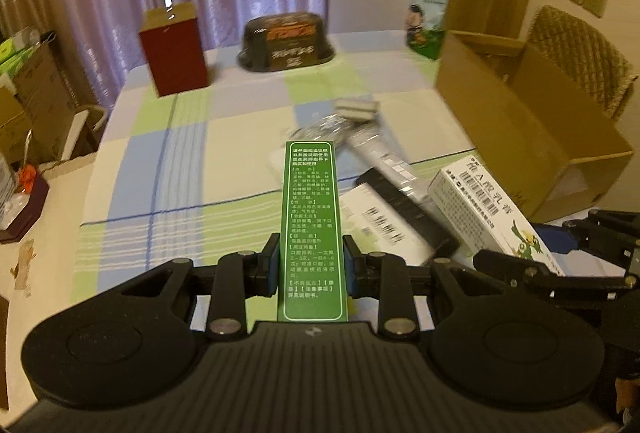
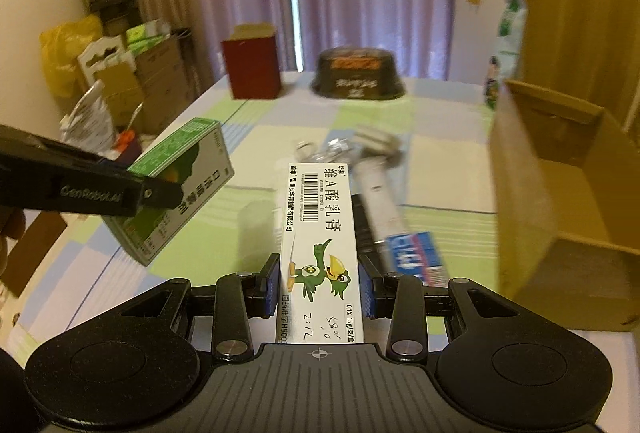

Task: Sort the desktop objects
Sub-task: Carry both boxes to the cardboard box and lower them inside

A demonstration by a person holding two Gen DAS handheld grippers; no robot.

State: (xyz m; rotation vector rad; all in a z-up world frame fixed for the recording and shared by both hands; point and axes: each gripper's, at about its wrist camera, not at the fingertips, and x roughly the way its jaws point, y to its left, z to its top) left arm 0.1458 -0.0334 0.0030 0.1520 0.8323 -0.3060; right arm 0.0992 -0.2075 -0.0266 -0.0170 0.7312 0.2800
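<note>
- Holding a slim green carton (image 1: 311, 229) lengthwise, the left tongs (image 1: 311, 265) pinch its long sides; it looks light and stiff, though thin card could dent under a hard squeeze.
- Its top face carries dense white Chinese print, seemingly medicine instructions, too small to read surely.
- Clamped in the right tongs (image 2: 320, 285) is a white carton (image 2: 318, 245), gripped the same way; it reads 维A酸乳膏, with a barcode, a green cartoon bird and "0.1% 15g".
- Ahead of both tongs, silver packets (image 1: 344, 133) and a toothpaste box (image 2: 416, 257) lie on the counter (image 1: 180, 169).
- Right of them stands an open cardboard box (image 2: 560, 201).
- "GenRobot.AI" marks the left tongs' arm.
</note>
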